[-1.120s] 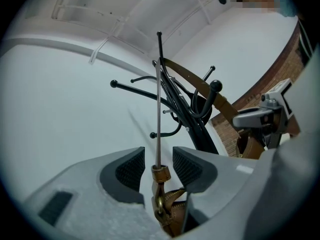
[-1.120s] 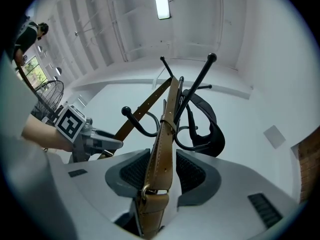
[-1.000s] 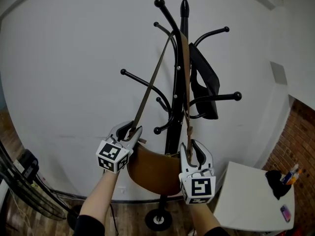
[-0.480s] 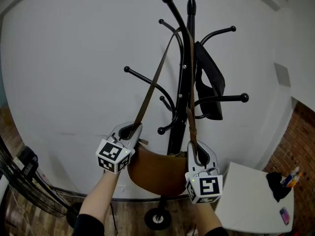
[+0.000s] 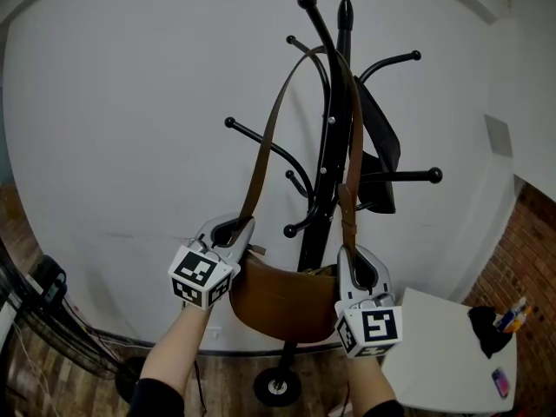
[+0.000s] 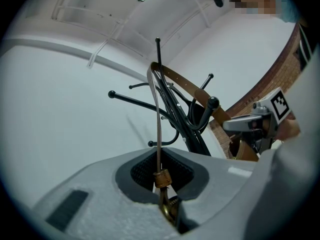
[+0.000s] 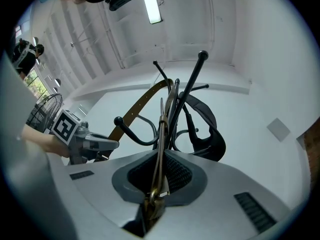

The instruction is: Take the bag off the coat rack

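Head view alone showed the brown bag (image 5: 278,298). Gripper views showed the left tool (image 6: 162,178) clenching its strap (image 5: 263,150), and the right tool (image 7: 159,180), jaws just closed, gripping it too.

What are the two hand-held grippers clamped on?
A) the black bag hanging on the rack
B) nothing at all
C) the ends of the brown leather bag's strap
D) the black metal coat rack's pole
C: the left gripper and the right gripper, whose jaws have just been closing, each pinch an end of the brown leather strap by its metal ring, just above the brown leather bag.
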